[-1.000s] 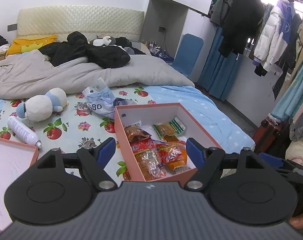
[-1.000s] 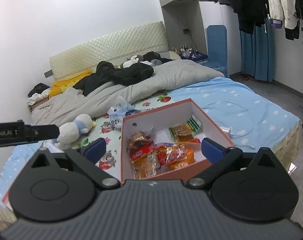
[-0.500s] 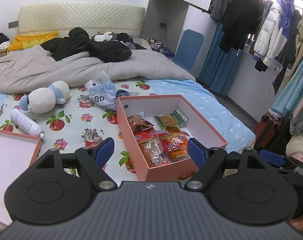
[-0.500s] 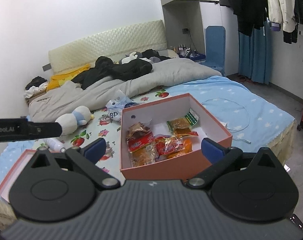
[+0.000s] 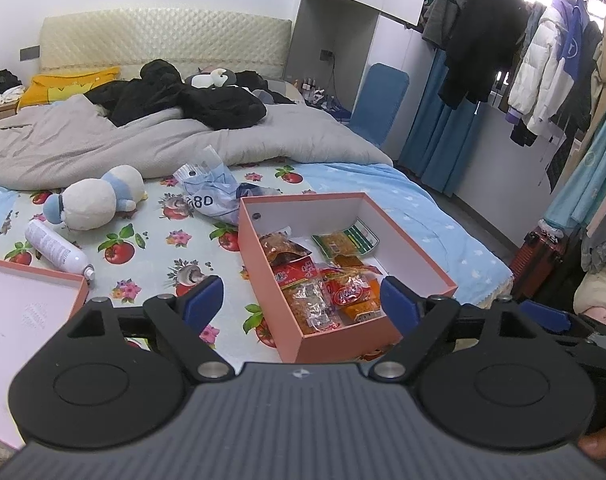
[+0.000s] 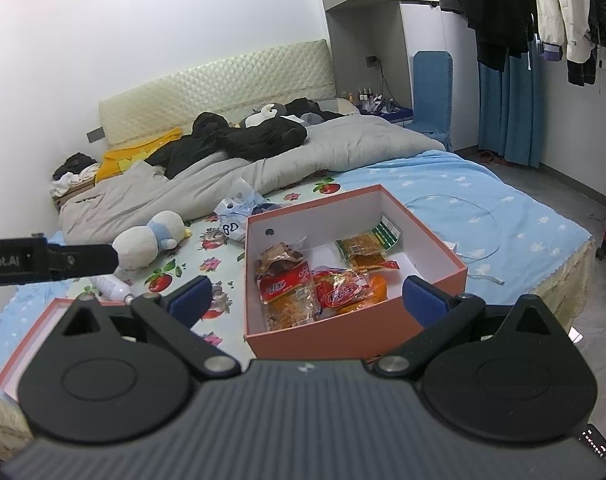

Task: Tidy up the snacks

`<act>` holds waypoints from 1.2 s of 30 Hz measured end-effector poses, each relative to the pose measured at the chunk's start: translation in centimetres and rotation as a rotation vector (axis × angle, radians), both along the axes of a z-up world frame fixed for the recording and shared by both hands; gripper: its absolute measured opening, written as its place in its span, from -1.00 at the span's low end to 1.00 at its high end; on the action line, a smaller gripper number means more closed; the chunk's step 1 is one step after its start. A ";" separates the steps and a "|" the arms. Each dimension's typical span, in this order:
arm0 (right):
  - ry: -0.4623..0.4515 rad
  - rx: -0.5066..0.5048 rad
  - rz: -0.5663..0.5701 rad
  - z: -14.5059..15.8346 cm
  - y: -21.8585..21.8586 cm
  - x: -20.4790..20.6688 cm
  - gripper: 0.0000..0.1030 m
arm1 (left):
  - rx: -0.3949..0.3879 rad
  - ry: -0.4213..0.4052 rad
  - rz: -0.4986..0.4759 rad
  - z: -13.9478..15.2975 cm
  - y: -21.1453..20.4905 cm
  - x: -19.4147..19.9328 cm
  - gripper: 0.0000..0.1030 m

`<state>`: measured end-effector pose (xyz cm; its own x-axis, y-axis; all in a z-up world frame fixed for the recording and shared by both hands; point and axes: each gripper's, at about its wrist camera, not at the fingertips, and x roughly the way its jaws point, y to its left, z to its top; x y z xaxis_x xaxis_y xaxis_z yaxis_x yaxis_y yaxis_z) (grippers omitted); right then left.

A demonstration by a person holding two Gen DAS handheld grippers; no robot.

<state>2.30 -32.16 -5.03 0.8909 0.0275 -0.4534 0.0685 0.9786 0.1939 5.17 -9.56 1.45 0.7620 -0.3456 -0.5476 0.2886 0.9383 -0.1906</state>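
An open pink box (image 5: 250, 240) (image 6: 343, 334) stands on the bed and holds several snack packets (image 5: 303, 284) (image 6: 287, 286) in red, orange and green wrappers. My left gripper (image 5: 301, 300) is open and empty, held back from and above the box's near end. My right gripper (image 6: 307, 294) is open and empty too, also back from the box's near wall. The box's lid (image 5: 27, 304) (image 6: 35, 332) lies upside down at the left.
A white spray bottle (image 5: 57, 248), a plush toy (image 5: 93, 198) and a crumpled plastic bag (image 5: 213, 194) lie on the fruit-print sheet left of the box. A grey duvet (image 5: 143, 140) with black clothes lies behind. A white cable (image 6: 463, 220) lies right of the box. The bed edge is near.
Both grippers have pulled back and up from the box, so the whole box and more of the bed show. Both stay open and empty.
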 end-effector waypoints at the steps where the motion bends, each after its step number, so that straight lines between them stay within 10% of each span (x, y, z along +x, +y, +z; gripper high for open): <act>1: 0.000 0.000 0.000 0.0 0.0 0.0 1.00 | 0.000 -0.002 -0.001 0.0 0.0 0.0 0.72; 36: -0.004 0.027 -0.013 0.4 0.0 1.0 1.00 | 0.051 -0.006 -0.005 0.0 -0.7 0.9 0.99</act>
<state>3.25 -32.17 -4.64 0.8932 0.0280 -0.4488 0.0805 0.9720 0.2209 6.06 -10.22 1.43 0.7639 -0.3205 -0.5602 0.2938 0.9455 -0.1403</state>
